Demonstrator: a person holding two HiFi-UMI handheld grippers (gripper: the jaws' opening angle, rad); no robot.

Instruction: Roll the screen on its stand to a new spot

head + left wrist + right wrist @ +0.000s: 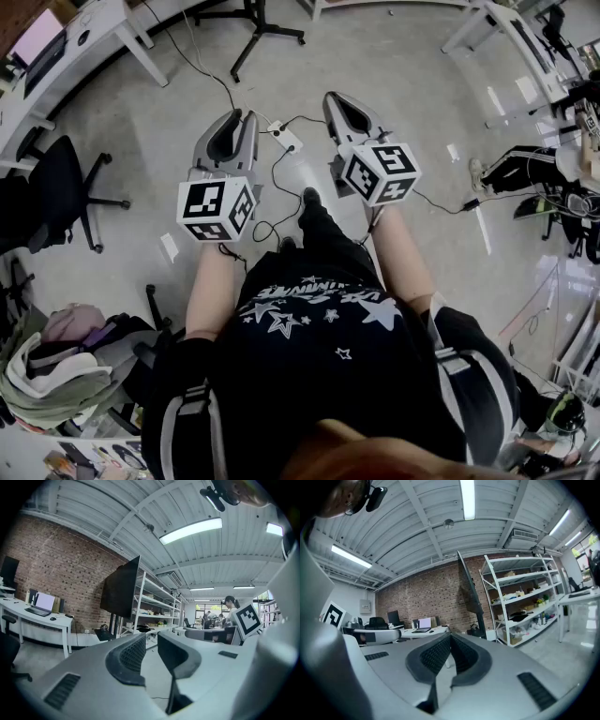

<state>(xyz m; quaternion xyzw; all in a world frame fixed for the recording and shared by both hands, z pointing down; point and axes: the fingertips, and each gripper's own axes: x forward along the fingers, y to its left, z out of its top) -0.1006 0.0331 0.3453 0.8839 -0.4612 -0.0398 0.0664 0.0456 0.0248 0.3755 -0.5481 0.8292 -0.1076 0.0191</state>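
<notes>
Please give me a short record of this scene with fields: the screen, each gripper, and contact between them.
screen: black, upright on its stand, beside the white shelf unit, brick wall behind
left gripper: jaws apart, nothing between them
right gripper: jaws together, nothing held
contact: neither gripper touches the screen

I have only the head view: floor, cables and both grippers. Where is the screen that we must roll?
Observer: The dark screen stands ahead on its stand, beside a white shelf rack.
Operator: Does any gripper hold it?
Observer: No. The left gripper has its jaws apart, with nothing between them.
Operator: And the right one?
Observer: The right gripper has its jaws together on nothing; the screen is well beyond them.
</notes>
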